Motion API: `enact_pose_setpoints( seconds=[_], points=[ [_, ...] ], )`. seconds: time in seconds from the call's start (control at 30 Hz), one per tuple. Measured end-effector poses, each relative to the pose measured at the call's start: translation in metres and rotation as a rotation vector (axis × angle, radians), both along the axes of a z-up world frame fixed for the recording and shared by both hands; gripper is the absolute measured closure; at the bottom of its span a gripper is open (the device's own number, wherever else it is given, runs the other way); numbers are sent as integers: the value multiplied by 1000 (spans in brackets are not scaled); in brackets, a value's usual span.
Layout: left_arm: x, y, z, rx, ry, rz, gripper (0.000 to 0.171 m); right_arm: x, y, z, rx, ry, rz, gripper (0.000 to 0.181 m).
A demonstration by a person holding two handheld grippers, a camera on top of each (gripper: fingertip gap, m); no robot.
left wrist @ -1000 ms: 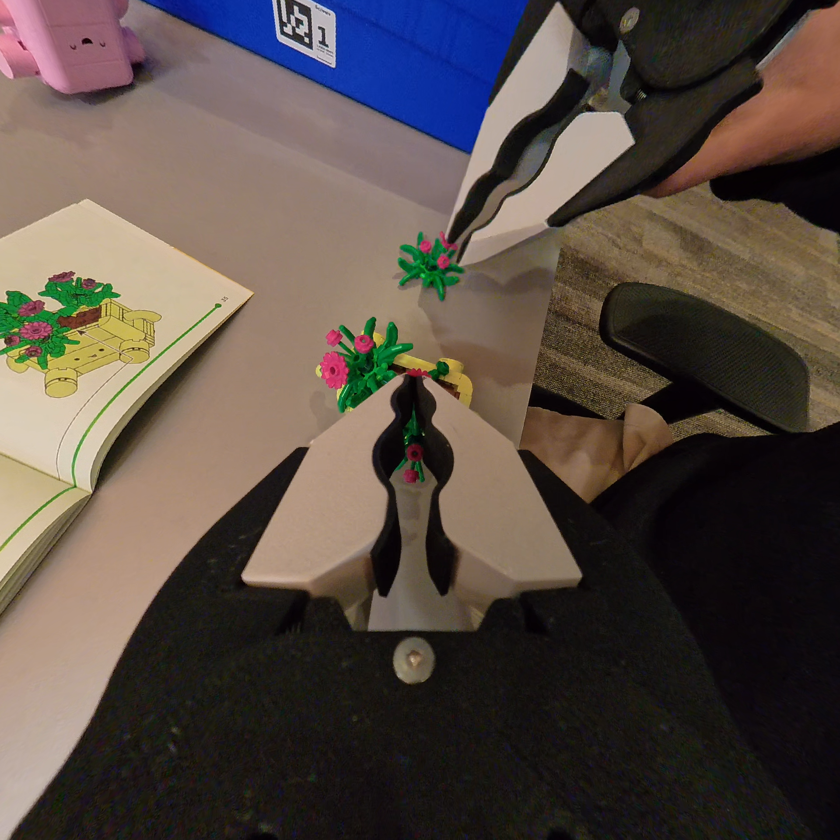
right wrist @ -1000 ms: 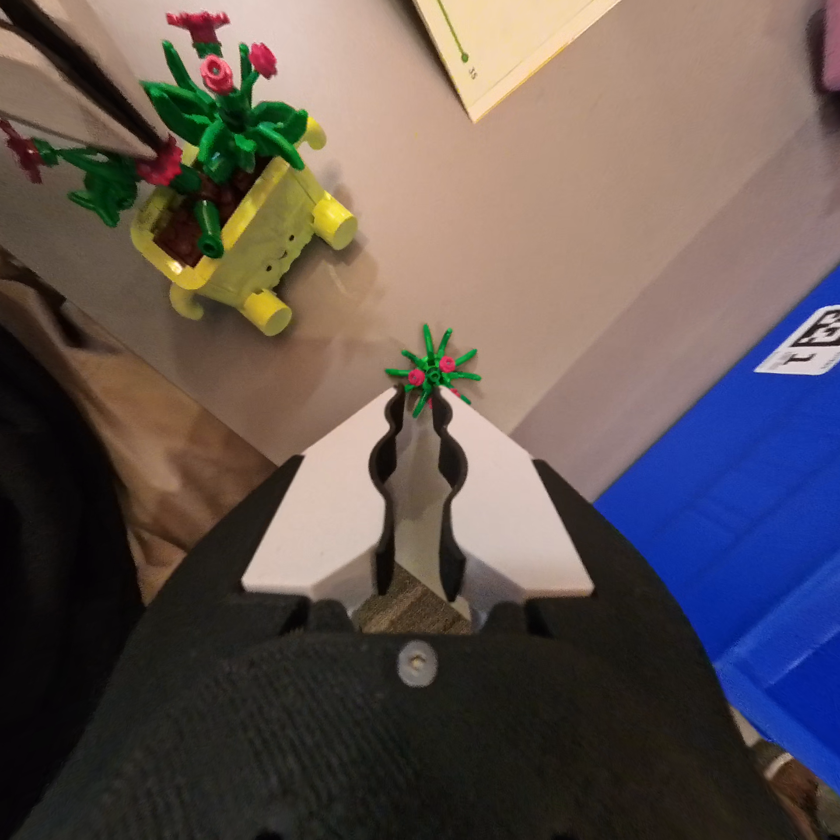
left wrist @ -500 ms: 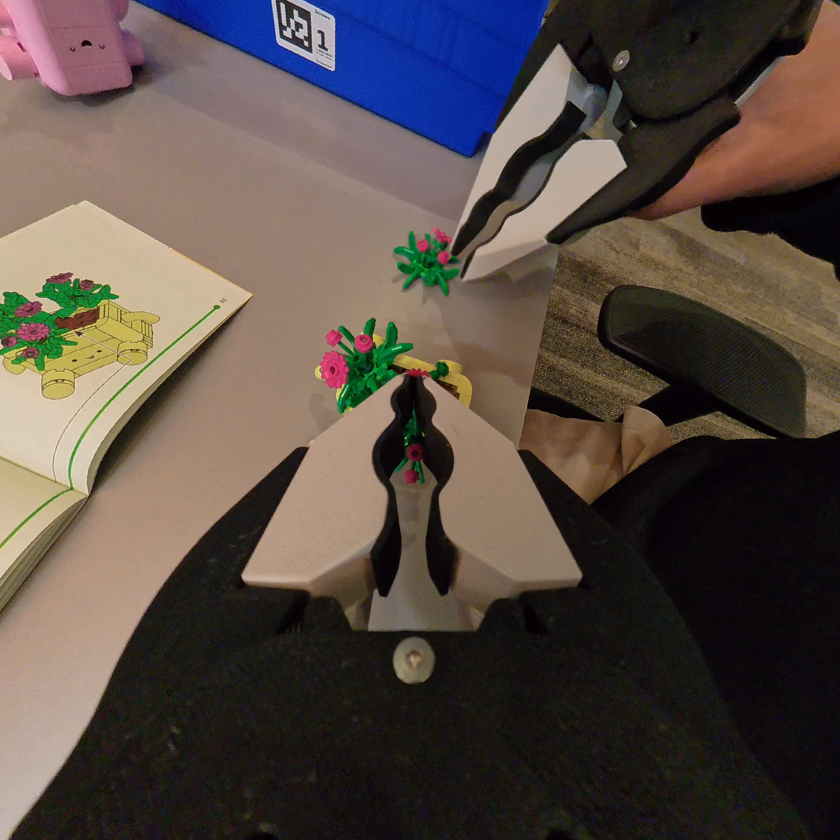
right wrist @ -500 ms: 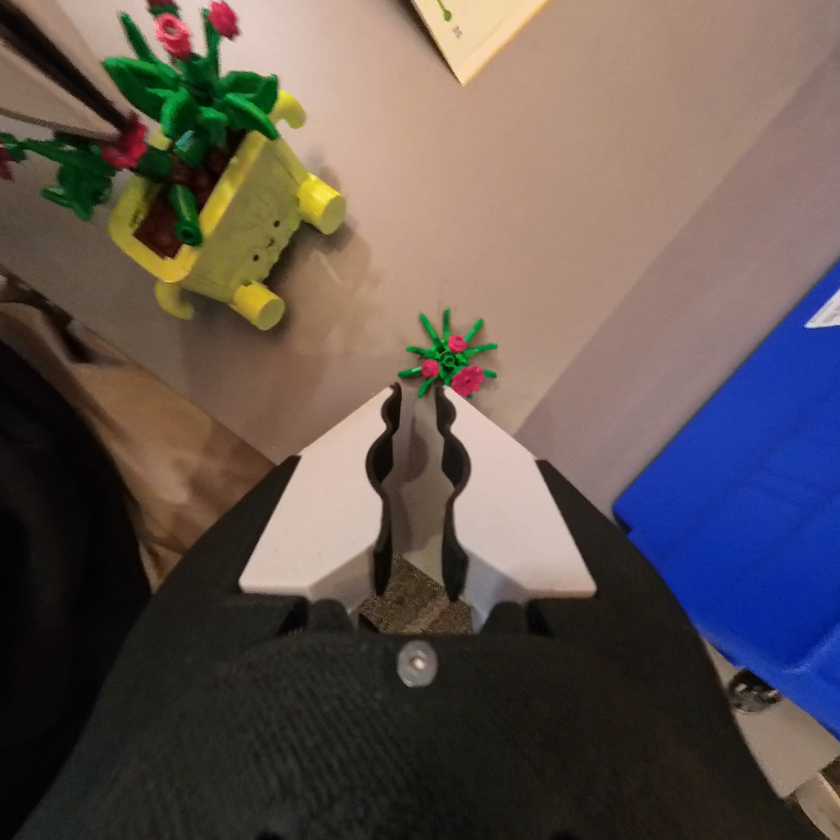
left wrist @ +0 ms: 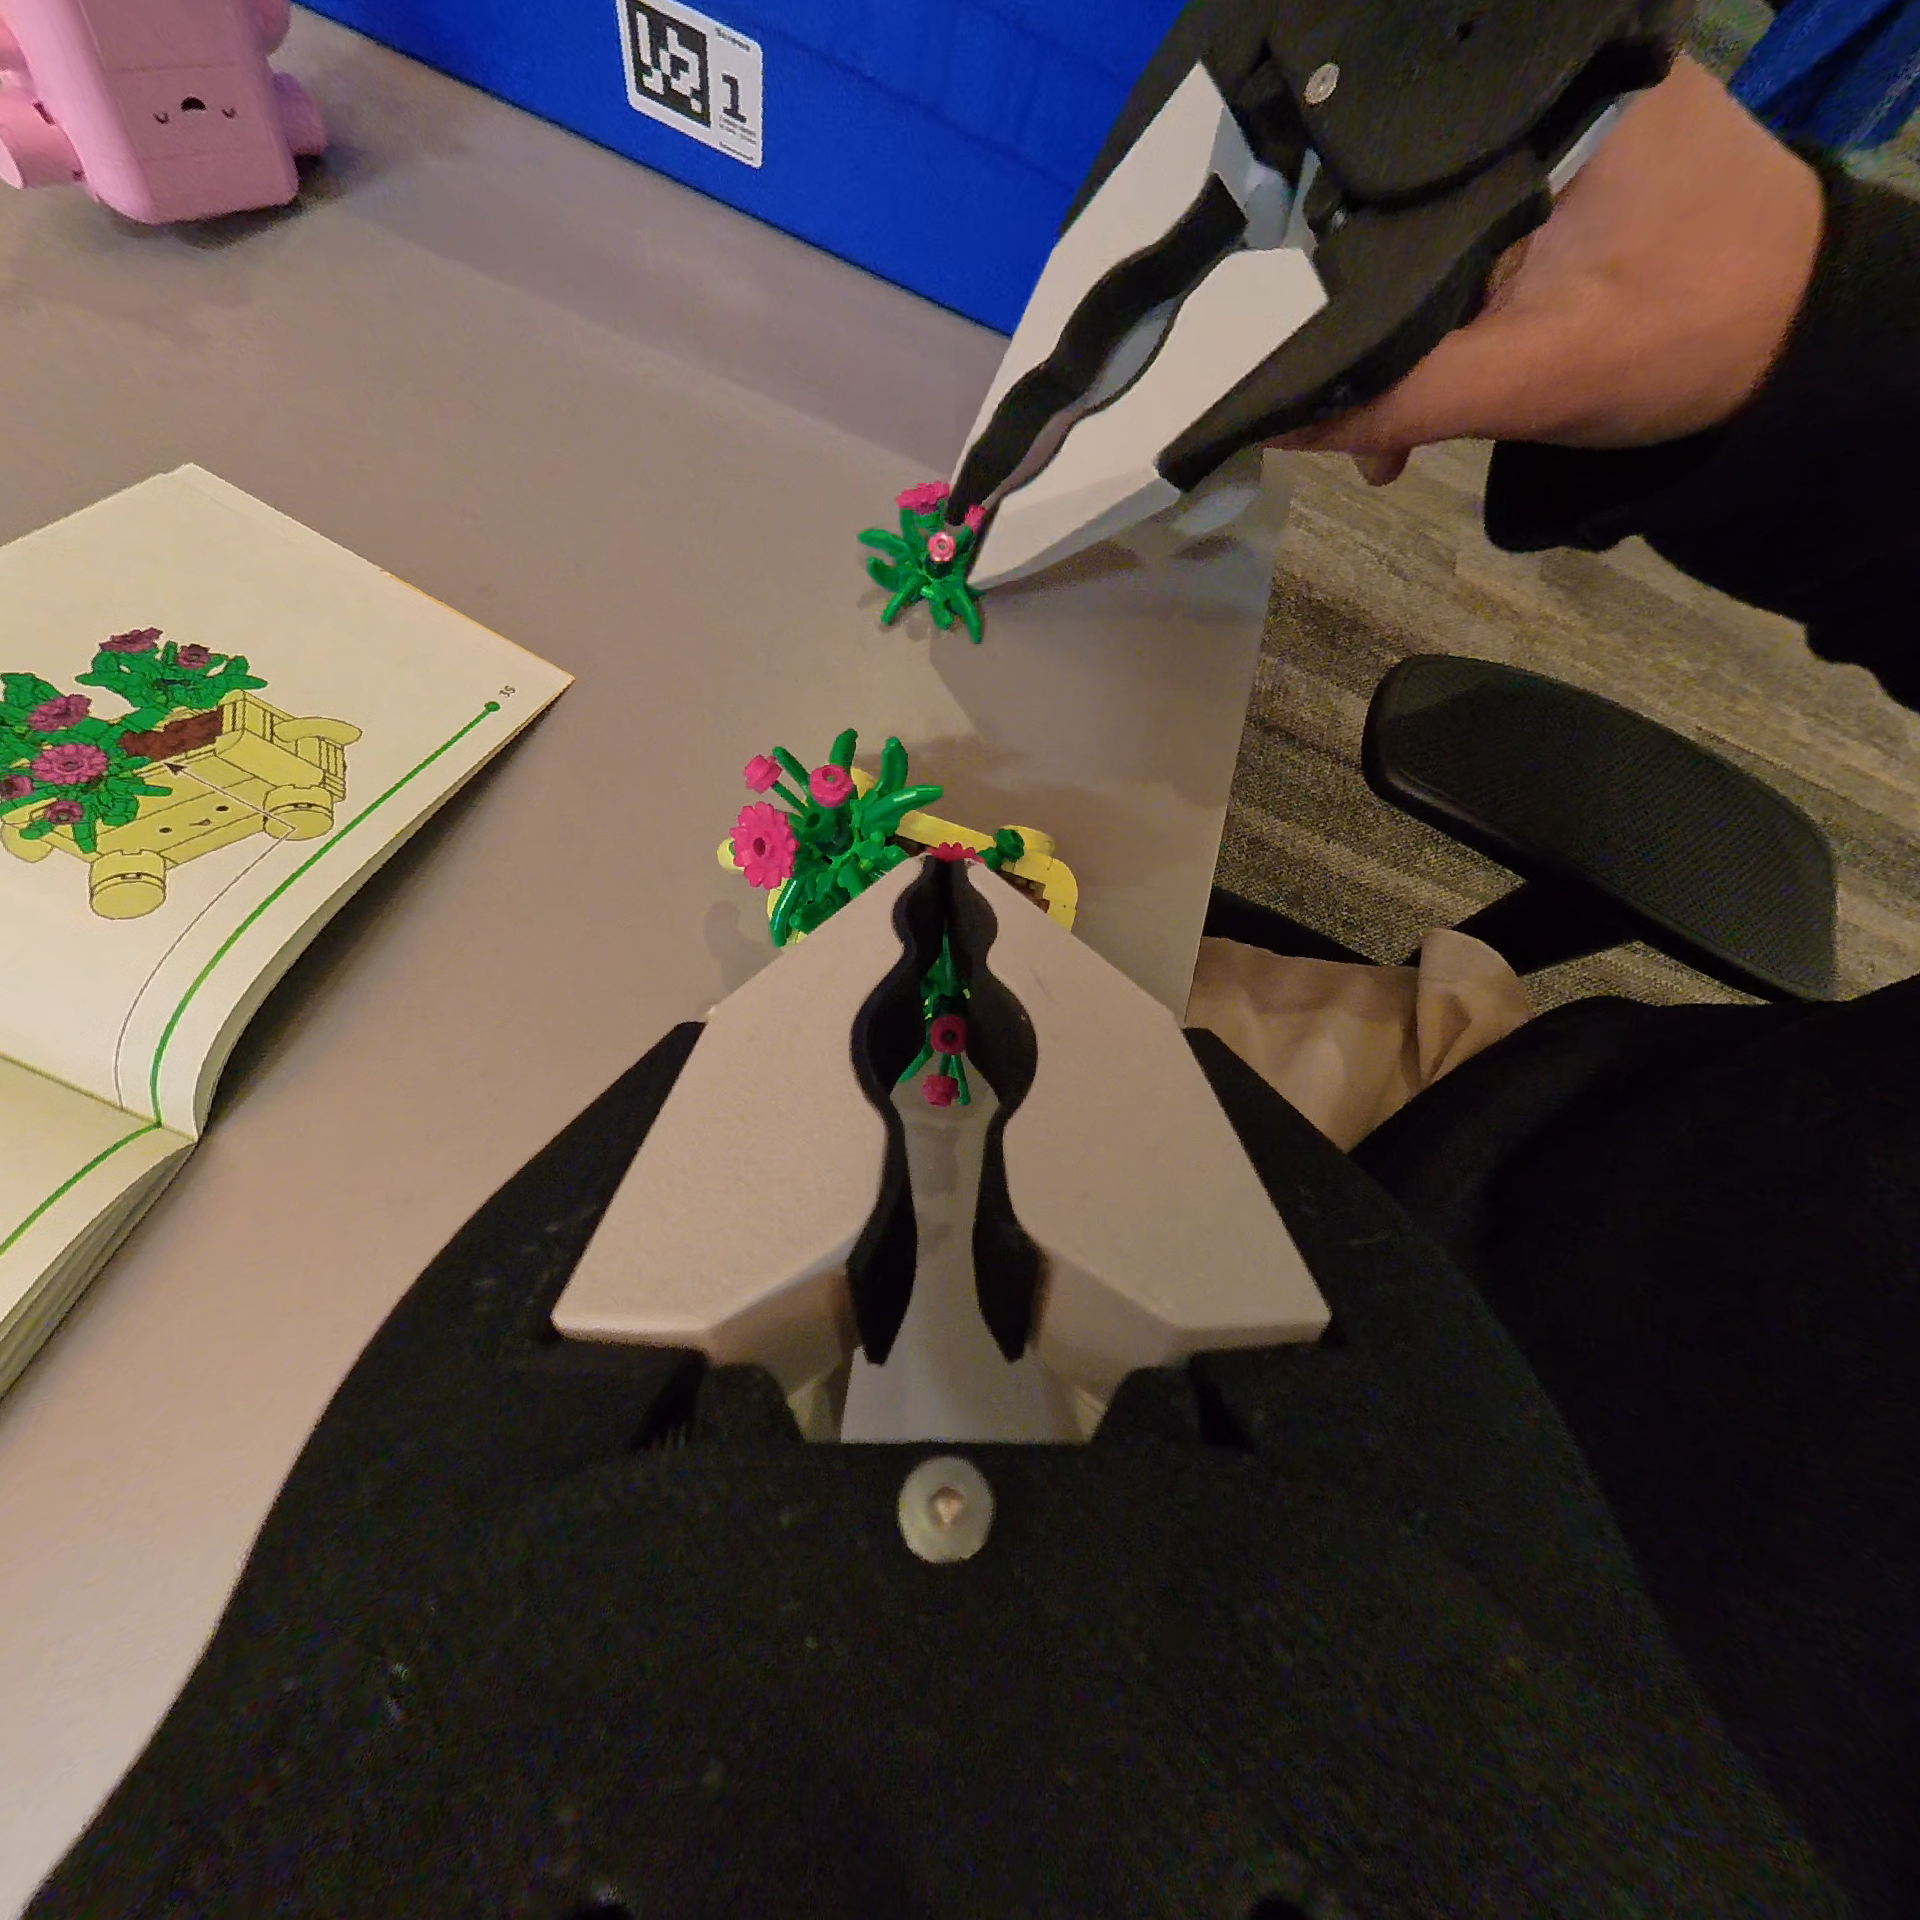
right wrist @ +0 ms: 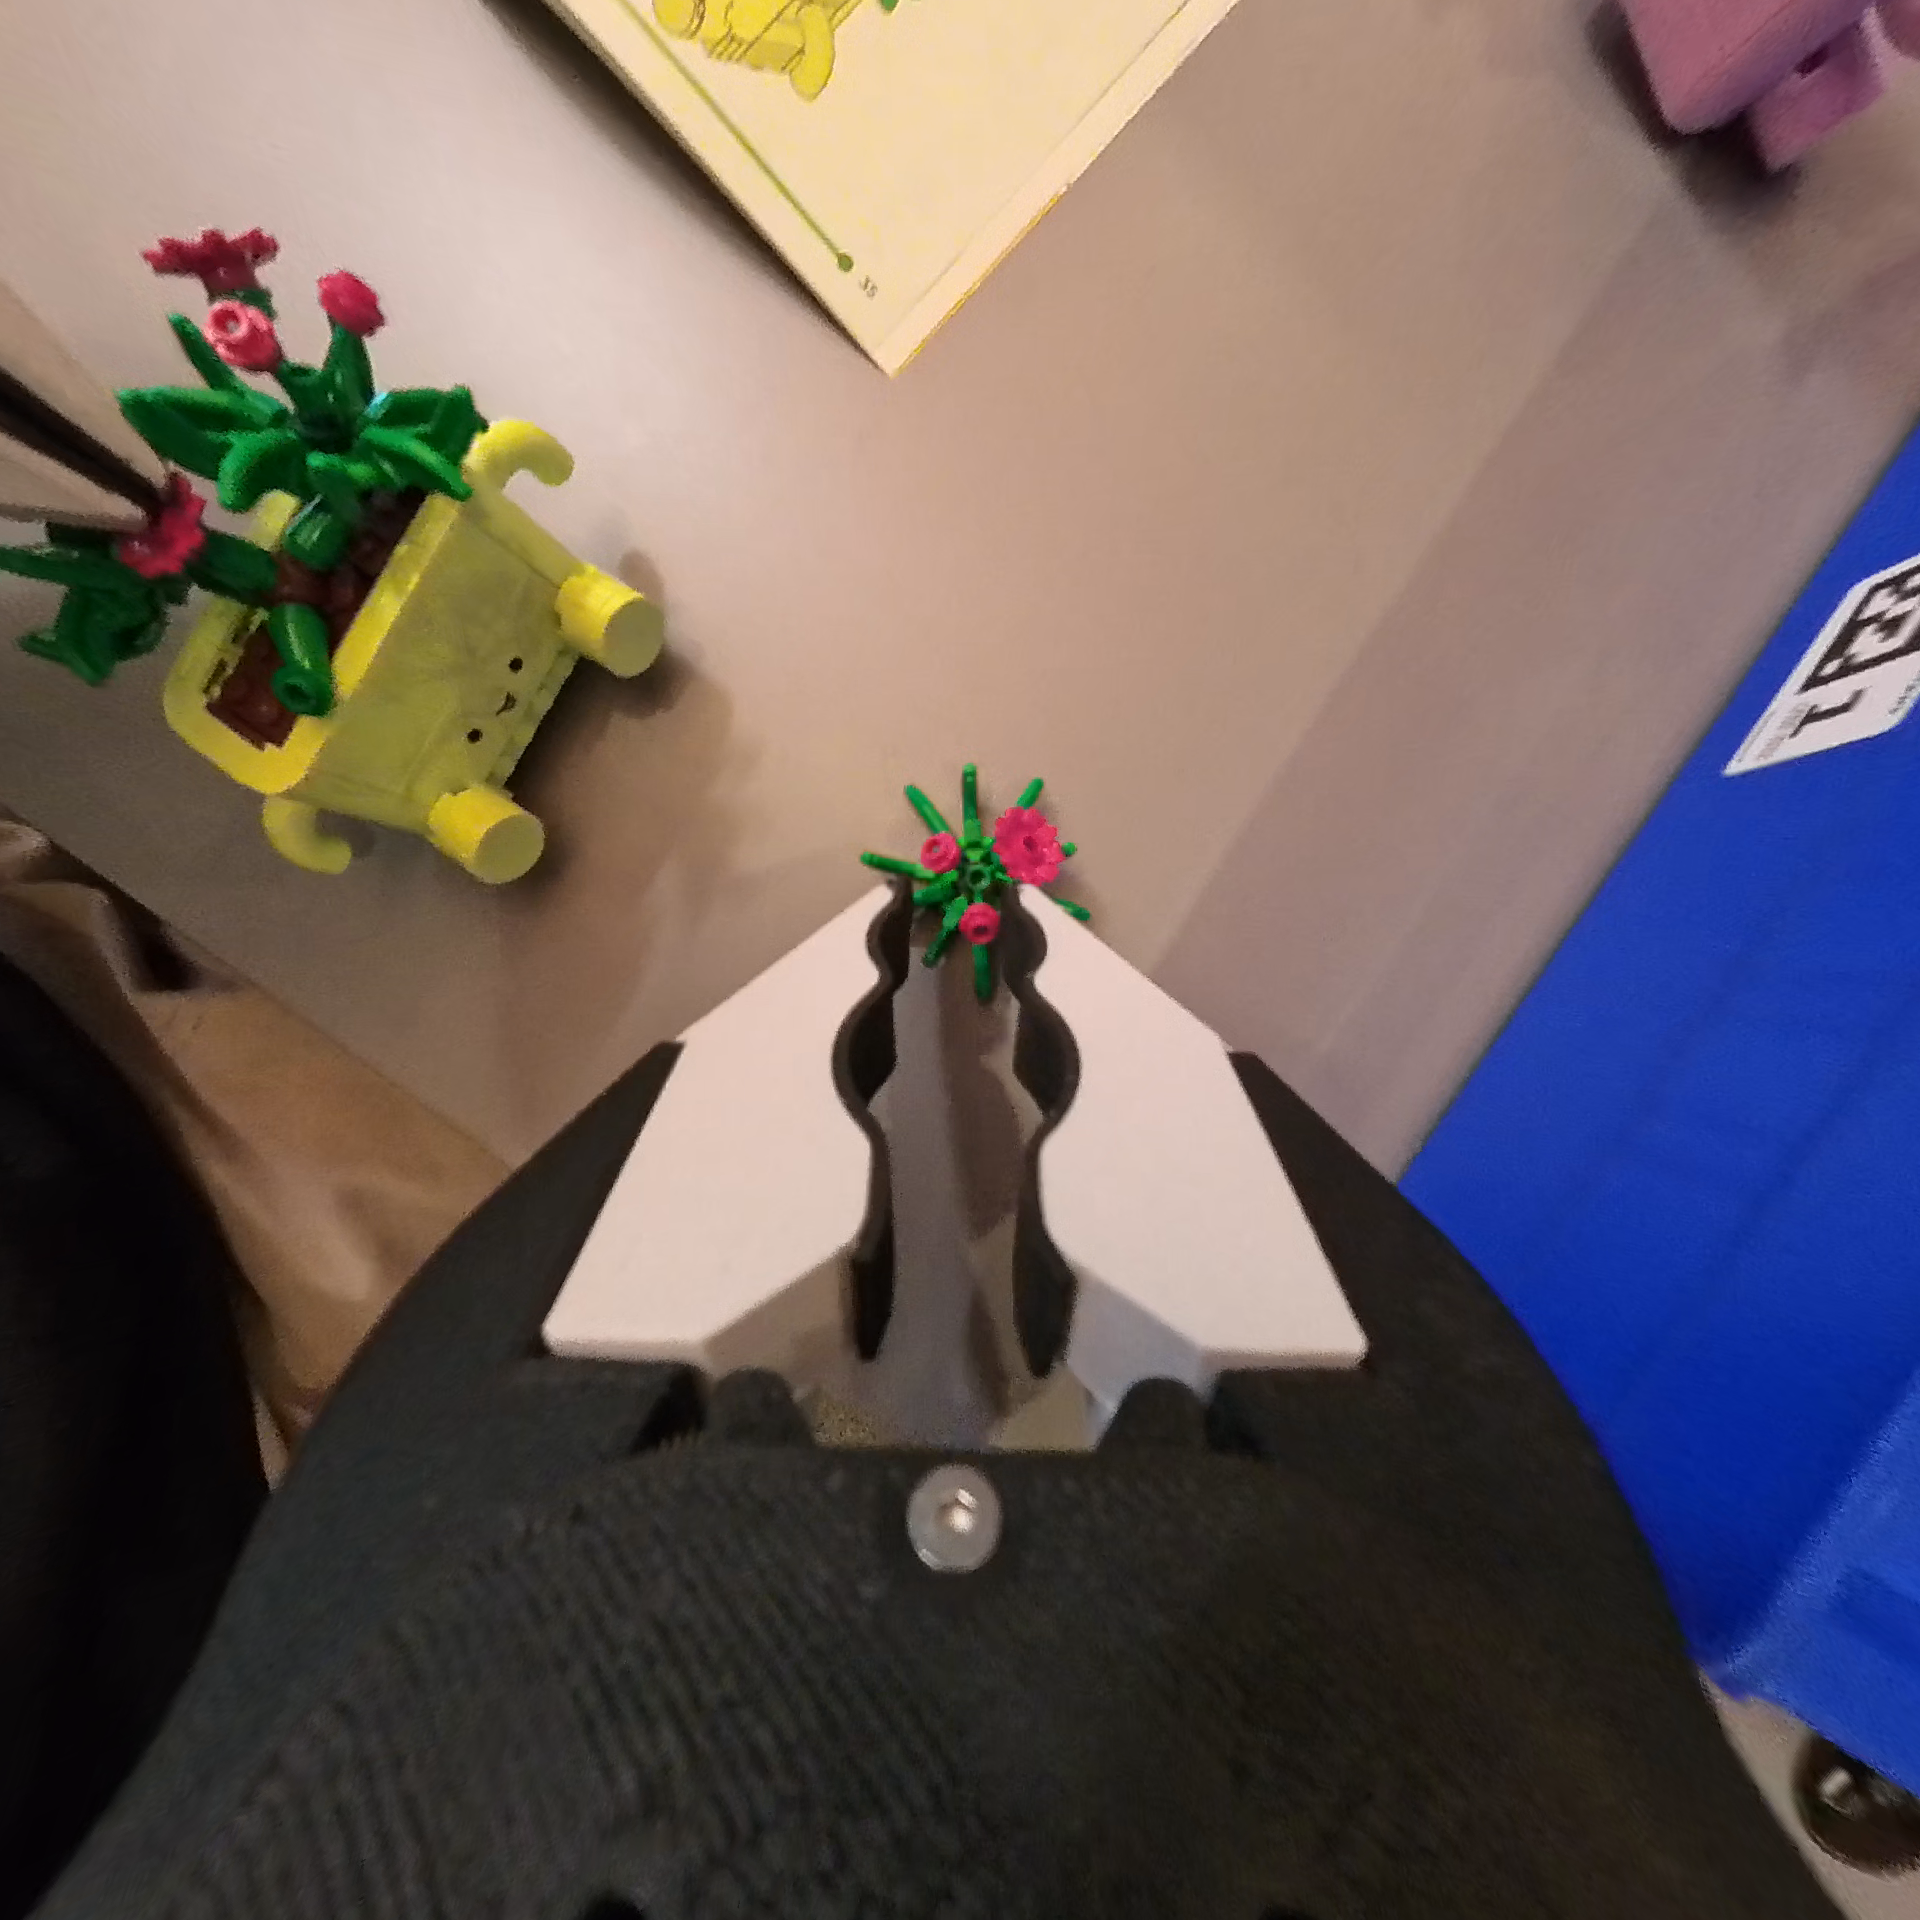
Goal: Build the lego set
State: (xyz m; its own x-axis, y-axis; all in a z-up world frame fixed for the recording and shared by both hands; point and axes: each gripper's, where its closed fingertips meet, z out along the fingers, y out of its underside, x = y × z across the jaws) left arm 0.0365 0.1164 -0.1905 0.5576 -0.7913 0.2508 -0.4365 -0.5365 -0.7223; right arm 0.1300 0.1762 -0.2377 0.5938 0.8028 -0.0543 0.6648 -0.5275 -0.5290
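A yellow Lego planter (right wrist: 416, 665) with green leaves and pink flowers stands on the grey table; it also shows in the left wrist view (left wrist: 831, 831). My left gripper (left wrist: 940, 873) is shut on a green sprig with pink flowers (left wrist: 943, 1039) and holds it at the planter's near end. In the right wrist view that gripper (right wrist: 151, 499) and its sprig (right wrist: 104, 592) sit at the left edge. A small green flower cluster (right wrist: 977, 873) lies on the table. My right gripper (right wrist: 961, 909) is open, its tips on either side of the cluster (left wrist: 925, 566).
An open instruction booklet (left wrist: 208, 779) lies at the left. A blue box (left wrist: 883, 135) stands along the back, with a pink Lego figure (left wrist: 156, 104) at the back left. The table edge and a black chair armrest (left wrist: 1590, 821) are at the right. From the right gripper's tips to the pink Lego figure (left wrist: 156, 104) is close to 20 cm.
My right gripper has moved forward onto the flower cluster, which now sits between its tips and has turned a little. The left gripper and its sprig have stayed put.
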Motion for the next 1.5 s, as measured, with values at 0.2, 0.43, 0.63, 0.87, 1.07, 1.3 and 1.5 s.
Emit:
enact_pose_setpoints(
  seconds=[0.2,0.43,0.63,0.87,1.07,1.3,1.5],
  points=[
    [0,0,0,-1,-5,-2,171,-1,9,-2,6,51,-27,174],
    [1,0,0,-7,-14,-3,171,-2,16,-7,49,8,-16,172],
    [1,0,0,-7,-17,-4,171,-7,19,-7,43,25,-11,172],
    [1,0,0,-7,-20,-4,171,-12,20,-8,23,53,3,176],
    [1,0,0,-6,-18,-3,171,-13,7,-1,-44,160,-6,177],
    [1,0,0,-4,-17,-1,171,9,-30,-7,-33,-13,77,176],
    [1,0,0,2,-10,0,171,4,-31,0,51,-37,89,167]
  ],
)
